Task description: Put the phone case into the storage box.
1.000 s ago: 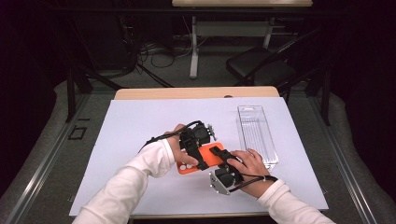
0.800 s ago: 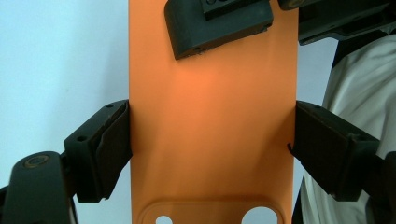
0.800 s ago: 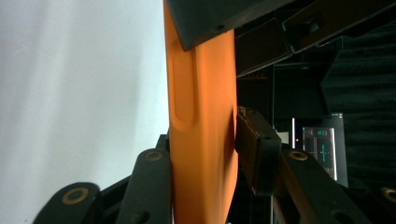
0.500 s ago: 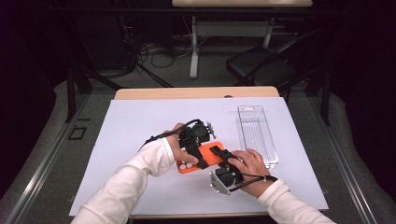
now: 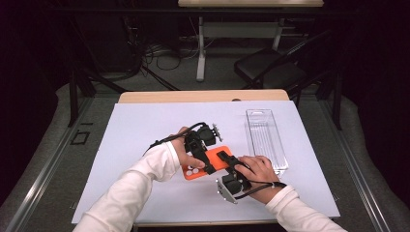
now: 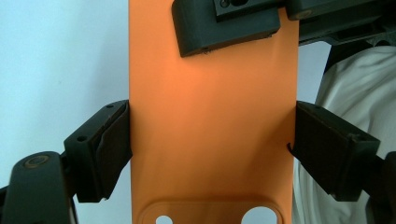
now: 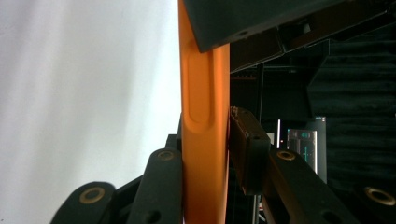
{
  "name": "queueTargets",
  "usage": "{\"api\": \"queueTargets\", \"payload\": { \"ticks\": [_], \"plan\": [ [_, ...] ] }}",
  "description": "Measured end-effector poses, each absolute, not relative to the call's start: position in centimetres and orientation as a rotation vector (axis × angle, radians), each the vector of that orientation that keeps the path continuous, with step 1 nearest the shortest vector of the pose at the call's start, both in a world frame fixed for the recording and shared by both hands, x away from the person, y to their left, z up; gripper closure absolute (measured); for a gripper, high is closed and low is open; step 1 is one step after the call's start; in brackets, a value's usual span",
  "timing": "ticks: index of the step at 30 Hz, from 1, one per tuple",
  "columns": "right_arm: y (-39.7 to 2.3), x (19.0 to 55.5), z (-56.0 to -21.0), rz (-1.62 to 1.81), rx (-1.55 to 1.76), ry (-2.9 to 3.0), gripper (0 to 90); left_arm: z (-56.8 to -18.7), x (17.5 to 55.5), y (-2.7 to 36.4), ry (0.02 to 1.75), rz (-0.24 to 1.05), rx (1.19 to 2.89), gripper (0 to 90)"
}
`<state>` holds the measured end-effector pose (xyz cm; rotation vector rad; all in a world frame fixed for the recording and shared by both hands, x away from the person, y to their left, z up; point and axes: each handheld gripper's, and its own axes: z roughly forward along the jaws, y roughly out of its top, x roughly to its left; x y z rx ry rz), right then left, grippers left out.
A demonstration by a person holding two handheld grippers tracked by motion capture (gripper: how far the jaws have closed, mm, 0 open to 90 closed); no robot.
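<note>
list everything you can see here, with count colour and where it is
phone case: 1, orange, held over the middle of the sheet
tray: 1, clear plastic, right side of the sheet
sheet: 1, pale lilac-white, covering the table
table: 1, wood, far edge showing past the sheet
chair: 1, black, behind the table
left gripper: 1, black, clamped across the case's width
right gripper: 1, black, closing on the case's thin edge
sleeves: 2, white, near edge

The high view looks down from above; both gripper views sit close, sharing the orange case (image 6: 212, 130).
</note>
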<state>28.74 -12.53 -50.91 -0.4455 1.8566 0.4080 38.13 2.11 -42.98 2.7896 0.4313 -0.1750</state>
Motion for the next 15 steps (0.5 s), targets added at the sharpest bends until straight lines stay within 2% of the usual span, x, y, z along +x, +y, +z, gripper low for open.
{"api": "queueTargets", "payload": {
  "ticks": [15],
  "plan": [
    [-12.32,28.75,-51.30,0.374,-0.475,1.845,77.8,-43.44,38.38,2.16,0.454,-0.206,2.793,15.9]
  ]
}}
